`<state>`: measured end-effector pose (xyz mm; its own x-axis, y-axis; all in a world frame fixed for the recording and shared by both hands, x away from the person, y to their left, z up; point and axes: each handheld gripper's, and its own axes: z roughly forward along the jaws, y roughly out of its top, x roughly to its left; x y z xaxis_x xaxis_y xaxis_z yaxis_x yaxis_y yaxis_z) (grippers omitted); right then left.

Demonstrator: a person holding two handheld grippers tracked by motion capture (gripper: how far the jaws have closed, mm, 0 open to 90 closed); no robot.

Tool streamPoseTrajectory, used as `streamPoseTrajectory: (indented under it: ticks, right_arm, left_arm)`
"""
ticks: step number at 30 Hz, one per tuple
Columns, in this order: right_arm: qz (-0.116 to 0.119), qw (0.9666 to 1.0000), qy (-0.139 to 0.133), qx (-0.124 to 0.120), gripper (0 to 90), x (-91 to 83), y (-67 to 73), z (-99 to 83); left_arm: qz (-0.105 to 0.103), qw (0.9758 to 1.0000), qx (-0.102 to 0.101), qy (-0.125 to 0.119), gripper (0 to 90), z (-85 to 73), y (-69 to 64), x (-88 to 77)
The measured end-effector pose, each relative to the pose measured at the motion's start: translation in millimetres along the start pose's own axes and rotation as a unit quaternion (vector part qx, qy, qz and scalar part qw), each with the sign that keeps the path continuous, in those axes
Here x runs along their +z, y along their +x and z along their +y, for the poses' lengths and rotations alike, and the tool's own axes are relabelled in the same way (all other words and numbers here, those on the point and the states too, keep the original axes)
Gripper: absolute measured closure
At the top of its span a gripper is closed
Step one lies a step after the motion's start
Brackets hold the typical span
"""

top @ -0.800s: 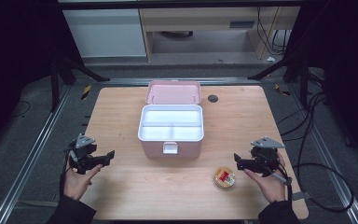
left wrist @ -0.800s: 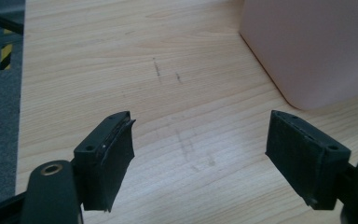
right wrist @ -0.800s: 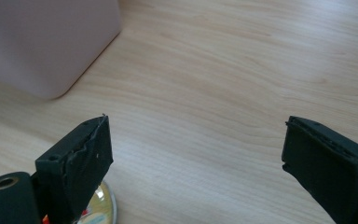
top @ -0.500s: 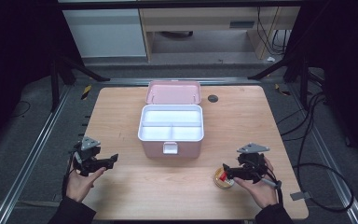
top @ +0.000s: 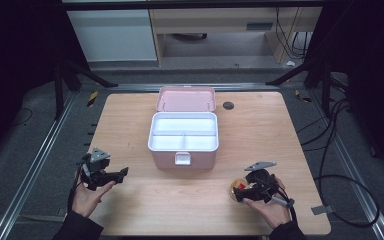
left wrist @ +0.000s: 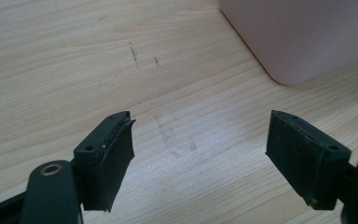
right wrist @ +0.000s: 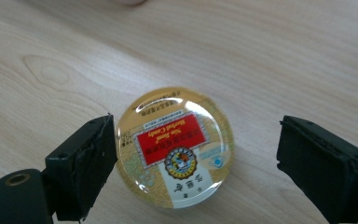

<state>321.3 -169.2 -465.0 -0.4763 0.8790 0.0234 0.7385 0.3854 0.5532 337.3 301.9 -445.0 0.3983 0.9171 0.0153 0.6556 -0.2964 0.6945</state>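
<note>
While the round, flat gold tin with a red label (right wrist: 175, 147) lies flat on the light wooden table (top: 280, 130), near the front edge and to the right of the open pink plastic box with a white divided tray (top: 183, 137), the right gripper (right wrist: 193, 158) is held over it with its jaws spread wide. One pad is seen right against the tin's rim and the other stands well clear of the opposite side; nothing is clamped yet. The step in hand is judged to be the grasp of the tin. For a sound grip, the gripper should be shifted sideways until the tin sits centred between the pads, lowered so that the pads meet the low side wall rather than the domed, glossy lid, and only then closed squarely across the widest part. A closing from the present offset would likely push the tin along the table. The left gripper (left wrist: 200, 154) is held above bare wood near the box's rounded front corner, jaws fully apart and empty. The box's lid is laid back, and the tray compartments appear empty.
</note>
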Motion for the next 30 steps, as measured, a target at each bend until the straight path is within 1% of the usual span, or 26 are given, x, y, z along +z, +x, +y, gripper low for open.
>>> streamPoseTrajectory:
  ticks: [1, 2, 3, 4, 8, 10, 11, 13, 17, 18, 22, 24, 26, 27, 30]
  right_arm:
    - [0.001, 1.0, 0.006, -0.001, 12.3, 1.8, 0.8, -0.2]
    - [0.004, 0.9996, 0.026, -0.002, 12.0, 6.8, 3.4, -0.1]
    - [0.004, 0.9994, 0.035, -0.003, 12.0, 9.0, 4.3, 0.1]
    - [0.004, 0.9994, 0.035, -0.003, 12.0, 9.0, 4.3, 0.1]
    - [0.003, 0.9985, 0.055, -0.009, 11.9, 15.5, 7.8, 1.5]
    - [0.001, 0.9974, 0.071, -0.011, 11.9, 19.4, 9.6, 2.6]
    - [0.001, 0.9974, 0.071, -0.011, 11.9, 19.4, 9.6, 2.6]
    - [0.001, 0.996, 0.088, -0.016, 12.1, 25.0, 12.2, 4.4]
    - [-0.004, 0.995, 0.098, -0.022, 15.7, 28.6, 14.2, 6.7]
    - [-0.008, 0.9948, 0.1, -0.021, 20.0, 28.4, 15.5, 7.9]
    - [-0.009, 0.9945, 0.103, -0.019, 20.5, 27.8, 14.6, 8.0]
    - [-0.01, 0.9946, 0.102, -0.017, 20.6, 26.3, 11.4, 7.6]
    - [-0.012, 0.9952, 0.097, -0.008, 20.6, 22.6, 4.5, 7.5]
    - [-0.015, 0.9955, 0.093, -0.003, 20.6, 20.2, -0.7, 7.2]
    - [-0.036, 0.9953, 0.088, 0.021, 20.7, 14.1, -21.3, 4.0]
  left_arm:
    - [0.0, 1.0, 0.001, 0.001, 22.2, -0.1, -0.2, 0.6]
    - [-0.001, 1.0, 0.002, 0.003, 22.2, -0.2, -0.4, 0.8]
    - [-0.002, 1.0, 0.002, 0.004, 22.2, -0.2, -0.5, 0.9]
    - [-0.002, 1.0, 0.002, 0.004, 22.2, -0.2, -0.5, 0.9]
    - [-0.002, 1.0, 0.004, 0.005, 22.4, -0.1, -0.9, 1.5]
    - [-0.003, 1.0, 0.004, 0.008, 22.5, -0.4, -1.2, 2.3]
    - [-0.003, 0.9999, 0.006, 0.009, 22.5, -0.5, -1.4, 2.8]
    - [-0.004, 0.9999, 0.006, 0.01, 22.5, -0.5, -2.0, 3.5]
    - [-0.004, 0.9999, 0.006, 0.012, 22.7, -0.6, -2.0, 3.7]
    - [-0.004, 0.9999, 0.006, 0.013, 22.7, -0.7, -1.9, 3.7]
    - [-0.004, 0.9999, 0.007, 0.014, 22.8, -0.9, -1.5, 4.1]
    - [-0.004, 0.9999, 0.007, 0.014, 22.8, -1.0, -1.4, 3.9]
    - [-0.004, 0.9999, 0.006, 0.014, 22.9, -0.9, -1.3, 3.4]
    - [-0.004, 0.9999, 0.006, 0.013, 22.9, -0.8, -0.9, 3.0]
    - [-0.003, 0.9999, 0.004, 0.013, 23.0, -0.9, -0.4, 3.0]
